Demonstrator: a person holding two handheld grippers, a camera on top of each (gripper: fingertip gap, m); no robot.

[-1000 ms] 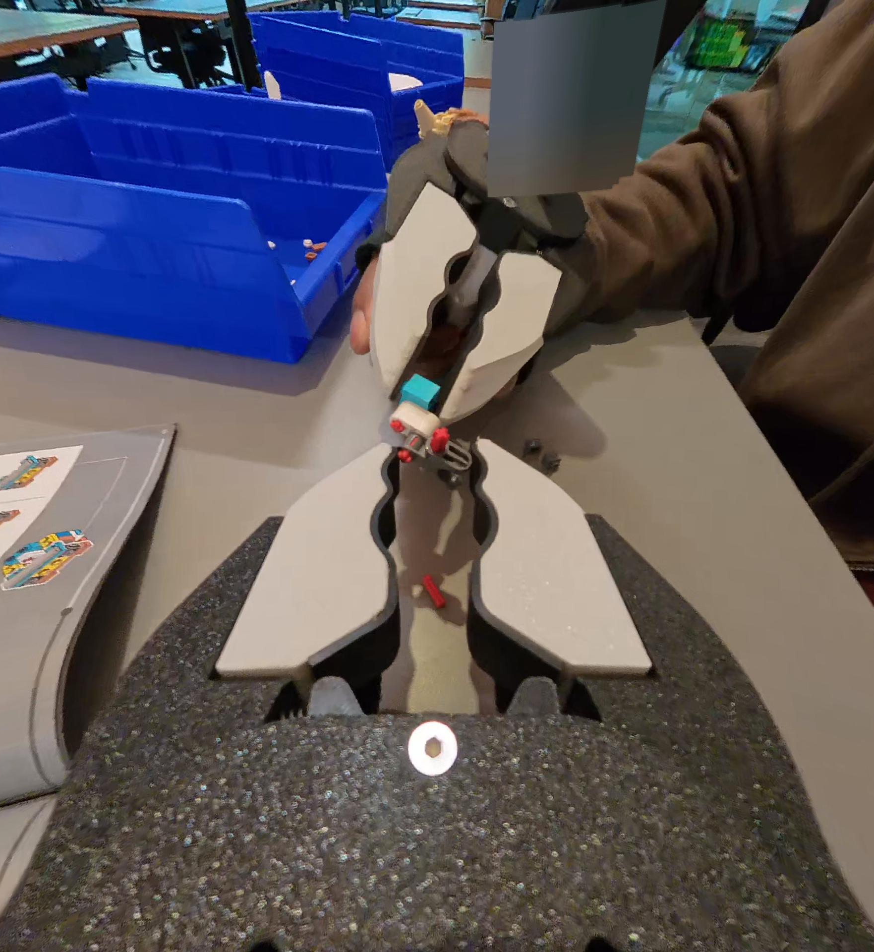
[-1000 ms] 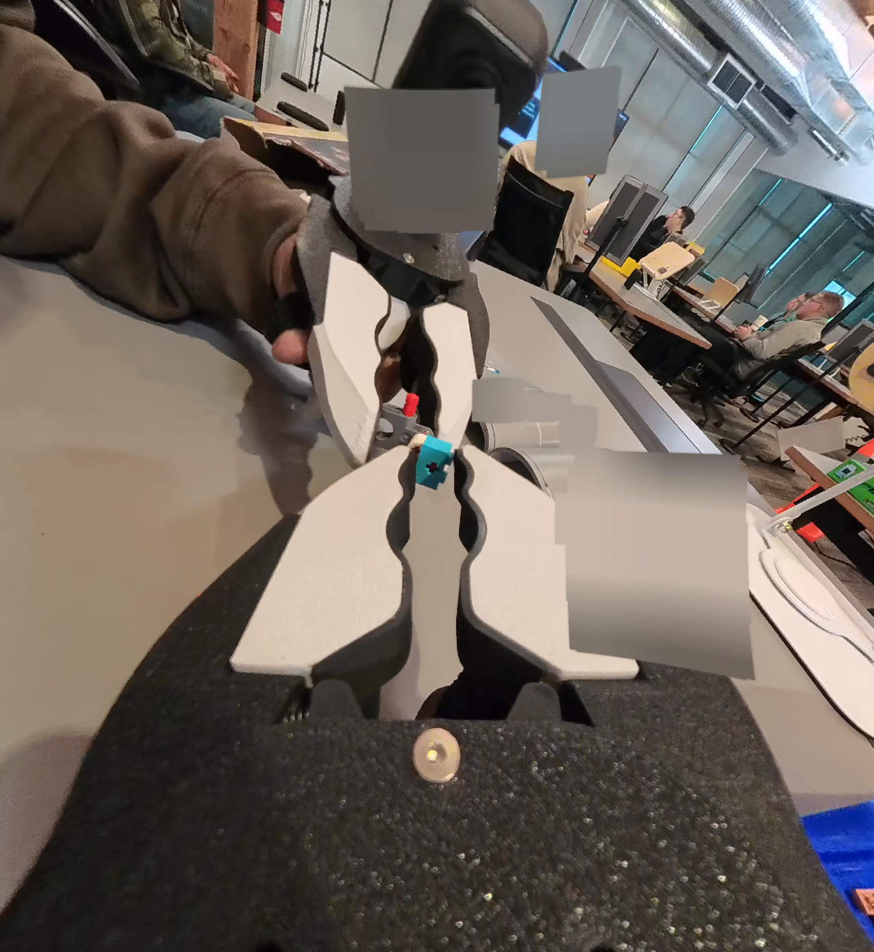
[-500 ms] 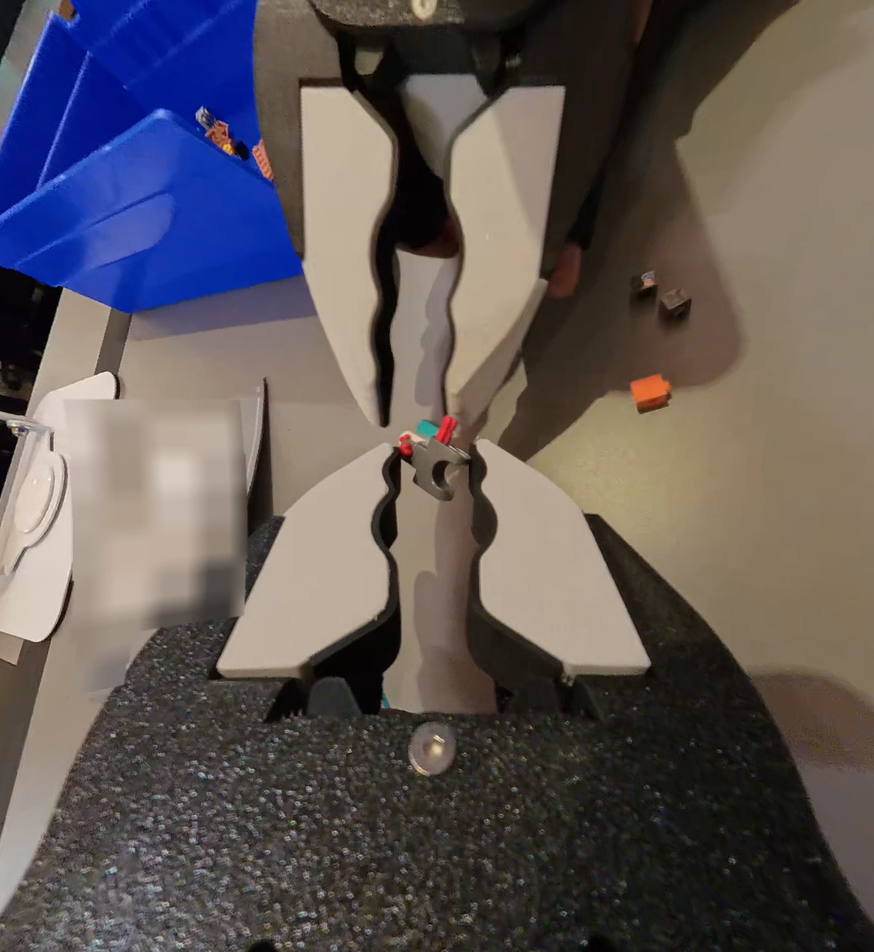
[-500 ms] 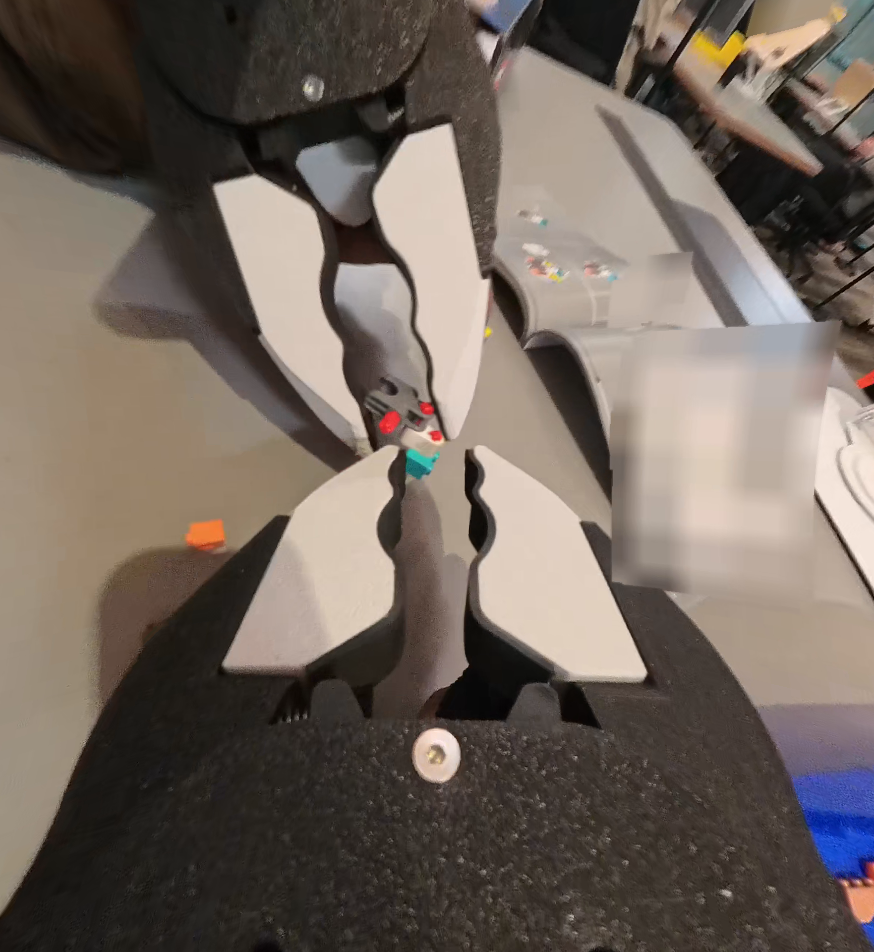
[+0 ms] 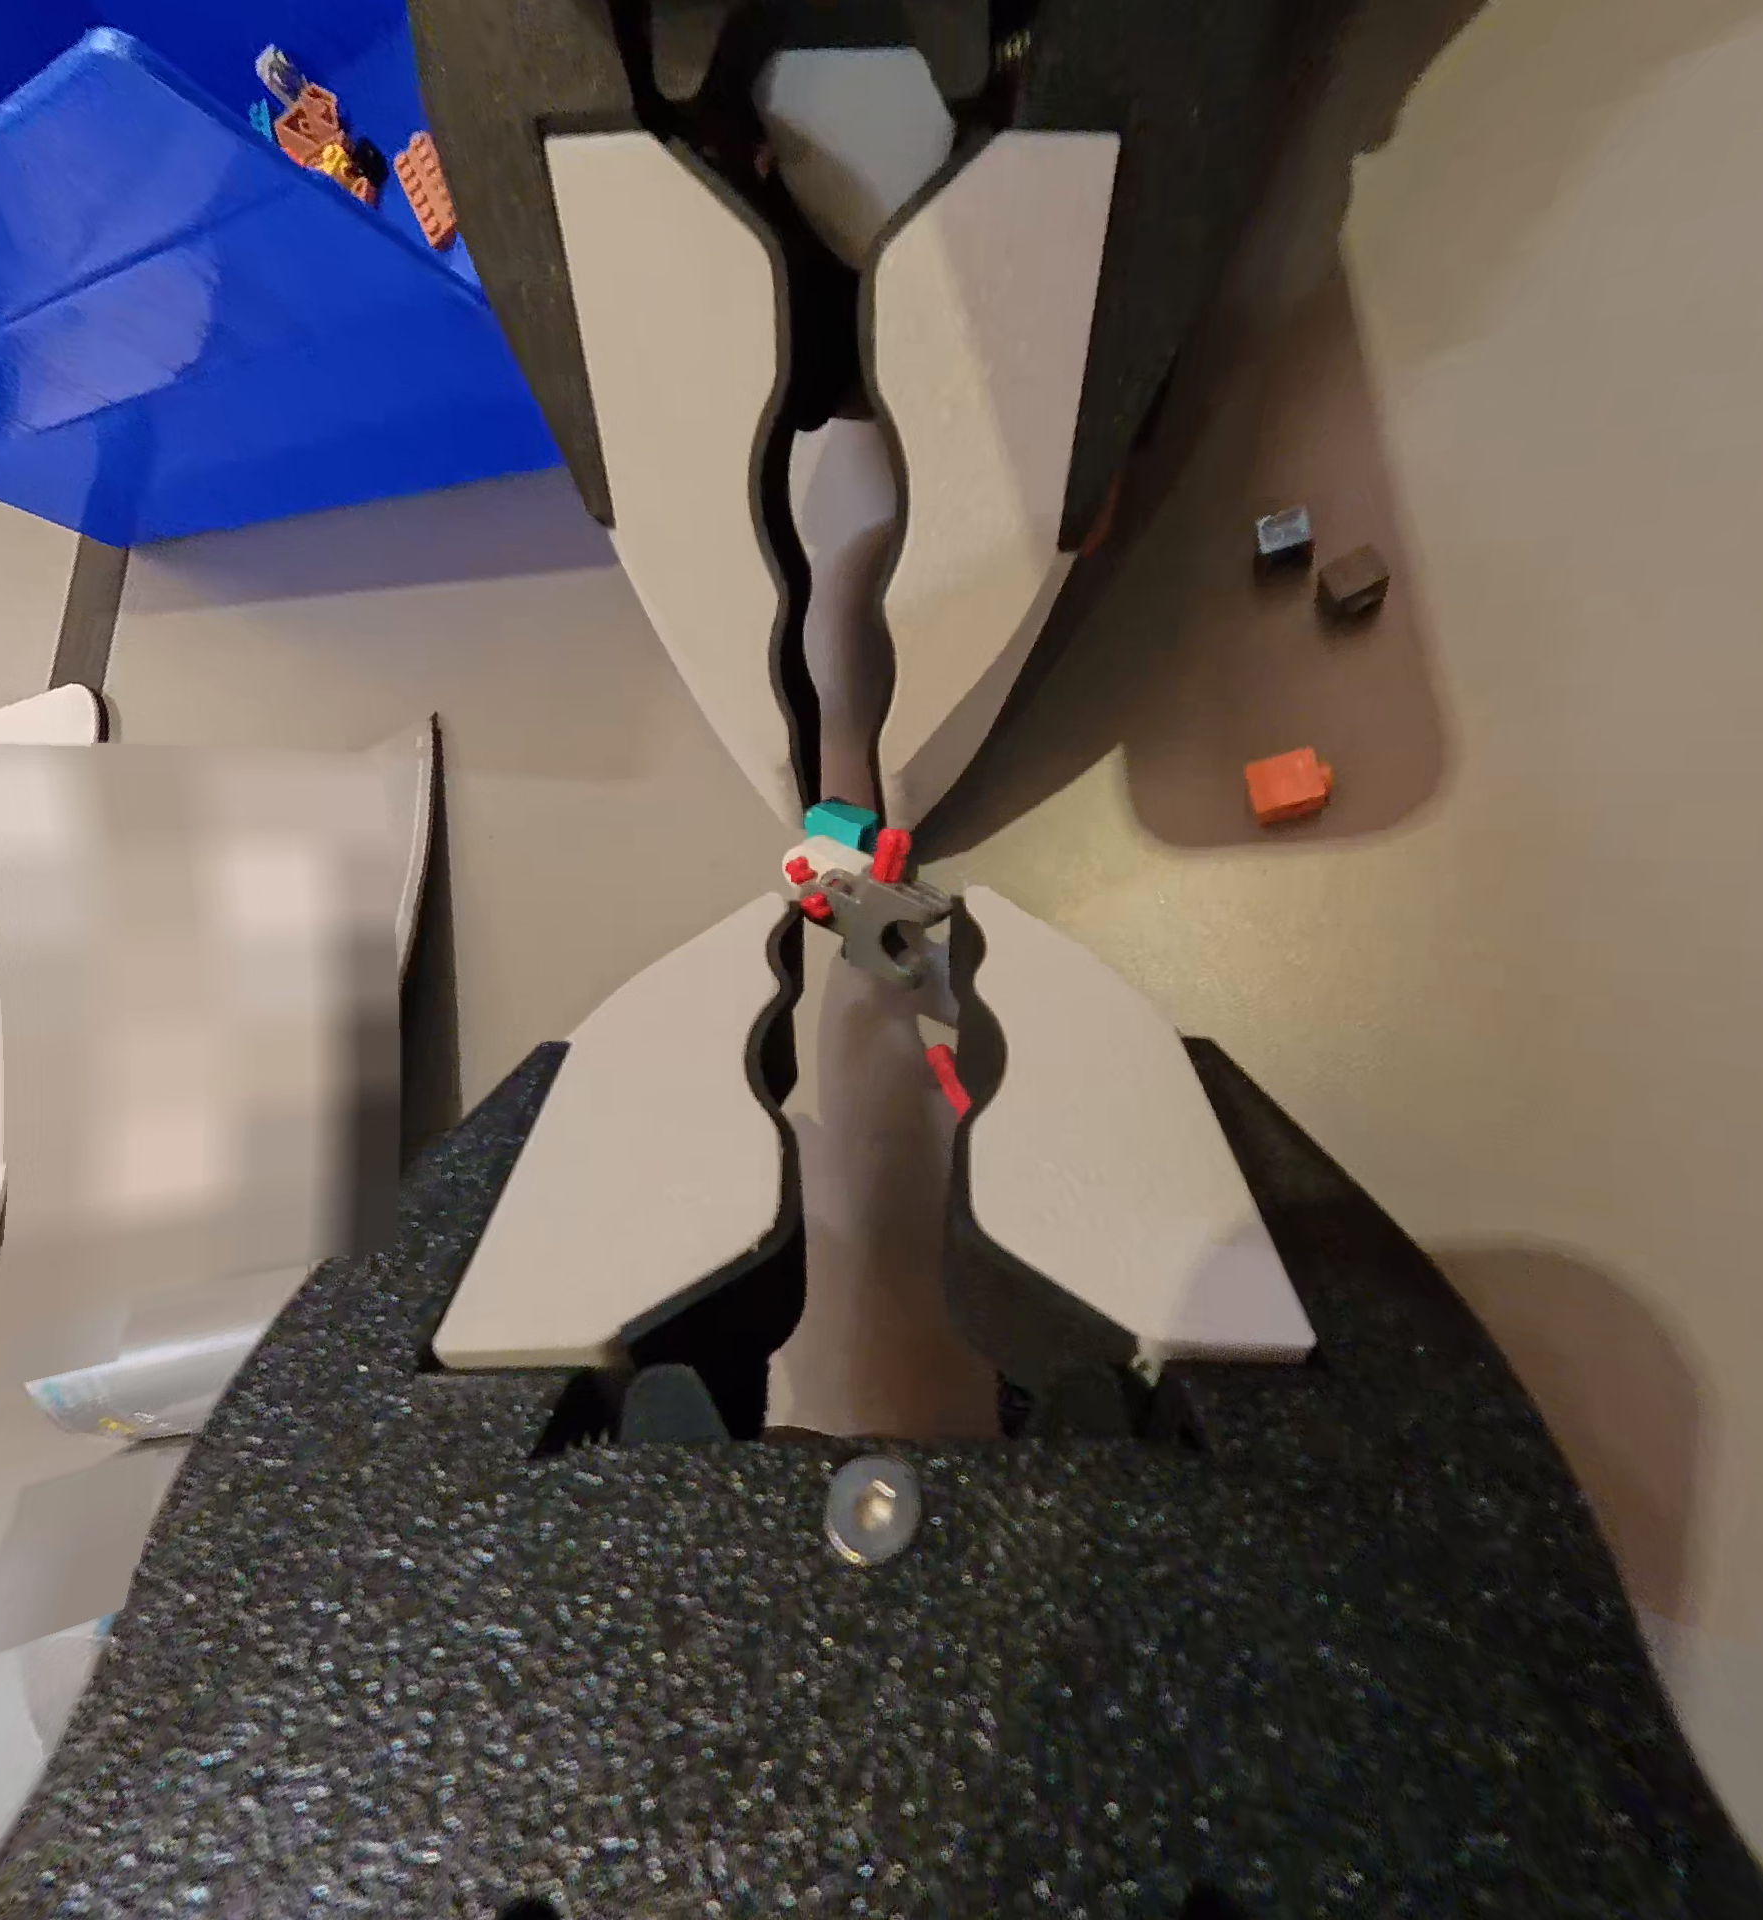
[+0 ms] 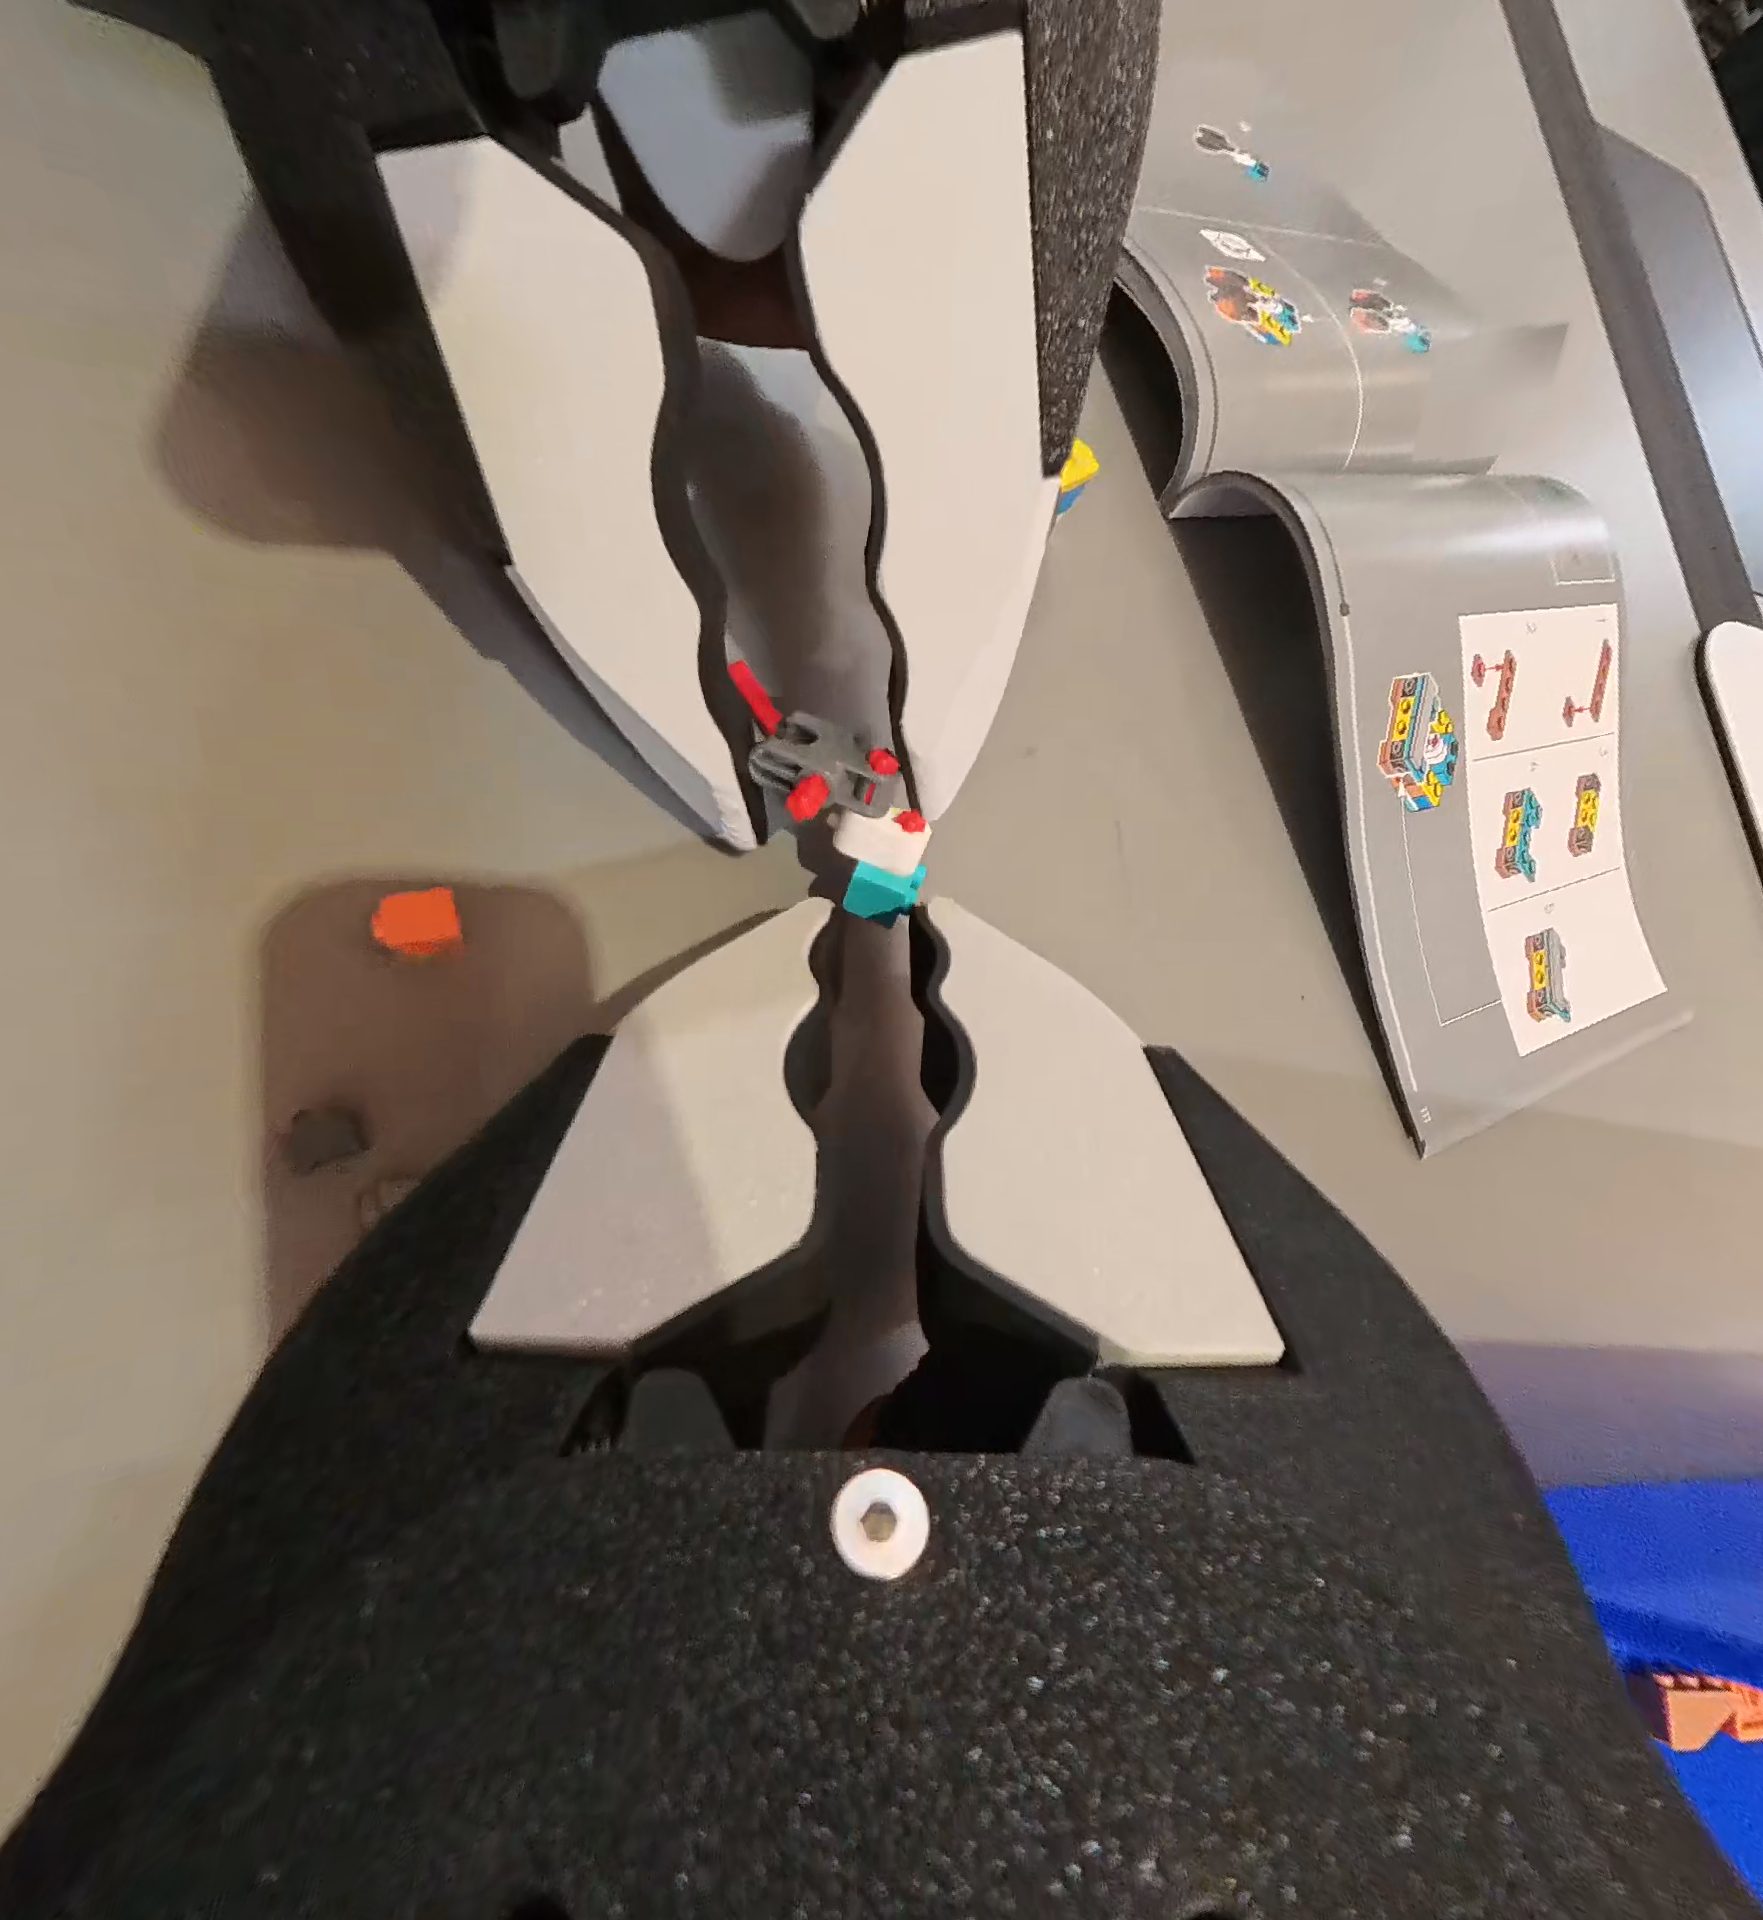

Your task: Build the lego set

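Observation:
A small lego assembly hangs between my two grippers above the grey table. My left gripper (image 5: 877, 914) is shut on its grey piece with red pins (image 5: 882, 920). My right gripper (image 6: 877, 909) is shut on its teal brick (image 6: 877, 888). A white piece (image 6: 877, 836) sits between the teal brick and the grey piece (image 6: 815, 764), touching both. The grippers meet tip to tip. In the left wrist view the right gripper (image 5: 846, 805) comes from the top, holding the teal brick (image 5: 841, 821). A loose red pin (image 5: 948, 1078) lies on the table below.
An orange brick (image 5: 1287, 784) and two small dark bricks (image 5: 1353, 582) lie on the table to the right. A blue bin (image 5: 181, 312) with loose bricks stands at the upper left. An open instruction booklet (image 6: 1479, 727) lies beside the grippers, with a yellow piece (image 6: 1076, 473) near it. The grippers are tip to tip, or close to it.
Both grippers have tipped from facing the room to pointing down at the table. They stay tip to tip with the small assembly held between them.

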